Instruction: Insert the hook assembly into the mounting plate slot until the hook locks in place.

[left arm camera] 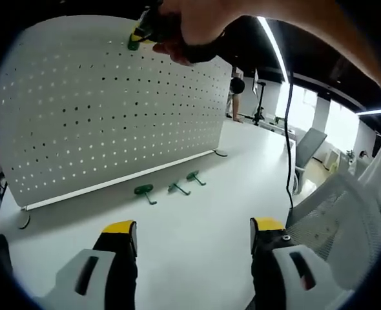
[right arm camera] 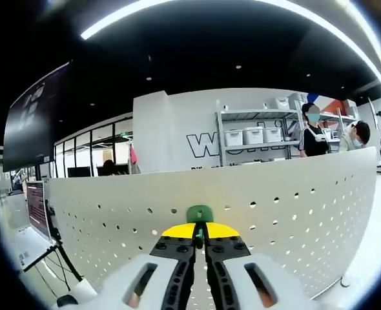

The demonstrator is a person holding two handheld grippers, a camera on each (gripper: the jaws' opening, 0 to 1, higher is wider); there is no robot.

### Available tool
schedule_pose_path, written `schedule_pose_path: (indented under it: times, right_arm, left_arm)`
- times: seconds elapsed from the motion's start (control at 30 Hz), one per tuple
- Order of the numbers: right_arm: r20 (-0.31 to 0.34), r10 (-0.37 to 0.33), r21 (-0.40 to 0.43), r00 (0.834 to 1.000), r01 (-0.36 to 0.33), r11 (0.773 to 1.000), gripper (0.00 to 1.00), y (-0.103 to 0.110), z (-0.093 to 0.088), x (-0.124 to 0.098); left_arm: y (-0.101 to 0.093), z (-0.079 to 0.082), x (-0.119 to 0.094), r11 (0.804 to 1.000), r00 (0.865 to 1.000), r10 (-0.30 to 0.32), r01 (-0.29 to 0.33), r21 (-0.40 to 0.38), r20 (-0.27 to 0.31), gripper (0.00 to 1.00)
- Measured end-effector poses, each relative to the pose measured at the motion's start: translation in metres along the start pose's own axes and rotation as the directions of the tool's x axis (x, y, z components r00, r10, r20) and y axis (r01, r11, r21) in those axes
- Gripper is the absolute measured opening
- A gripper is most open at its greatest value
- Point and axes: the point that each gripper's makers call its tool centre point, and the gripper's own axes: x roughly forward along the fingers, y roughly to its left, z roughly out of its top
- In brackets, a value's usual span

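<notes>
Hook (right arm camera: 199, 214), green, sits pinched between the closed jaws of the right gripper (right arm camera: 200, 244), its head pressed against the upper part of the white pegboard (right arm camera: 294, 213), close under the top edge. In the left gripper view the same hook (left arm camera: 134, 44) shows at the board's top (left arm camera: 113, 110), with the person's hand (left arm camera: 197, 29) wrapped around the right gripper there. Whether the hook's prongs have entered the holes cannot be told; the contact point is hidden behind the hook head.

Left gripper (left arm camera: 194, 236) hangs back over the white table (left arm camera: 197, 206), jaws spread wide and holding nothing. Three more green hooks (left arm camera: 171, 187) lie on the table just in front of the board's foot, apart from each other.

Step in hand, by judgement: insertion of the hook into the board, at or near the seating stage. The next move calls for a firm push into the holes followed by a downward settling so the hook catches, then a release of the jaws only once it holds on its own. Risk: the freestanding board may tip or slide under pressure; the idle left gripper could steady it
</notes>
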Motion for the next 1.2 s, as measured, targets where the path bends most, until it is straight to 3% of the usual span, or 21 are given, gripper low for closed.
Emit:
schedule_pose_path:
  times: [0.37,0.6,0.73,0.93,1.2]
  right_arm:
    - [-0.016,0.035,-0.013,0.999,-0.036,0.999,0.03,0.0,0.0,-0.003]
    - [-0.005,0.143,-0.022,0.99,-0.143,0.99,0.15,0.01,0.0,-0.008]
    - [0.007,0.225,-0.034,0.974,-0.224,0.974,0.24,0.019,-0.001,-0.011]
    - [0.025,0.294,-0.056,0.955,-0.292,0.955,0.33,0.025,0.001,-0.016]
    - [0.031,0.347,-0.126,0.937,-0.341,0.932,0.42,0.023,0.003,-0.022]
  left_arm:
    - [0.001,-0.001,0.002,1.0,1.0,0.006,-0.006,0.003,-0.01,0.73]
    - [0.002,-0.003,0.002,1.0,1.0,0.014,-0.013,0.004,-0.02,0.72]
    - [0.003,-0.004,0.002,1.0,1.0,0.017,-0.017,0.0,-0.024,0.72]
    - [0.003,-0.005,0.003,1.0,0.999,0.016,-0.016,0.002,-0.029,0.72]
    - [0.004,-0.006,0.003,1.0,0.999,0.018,-0.018,0.009,-0.031,0.73]
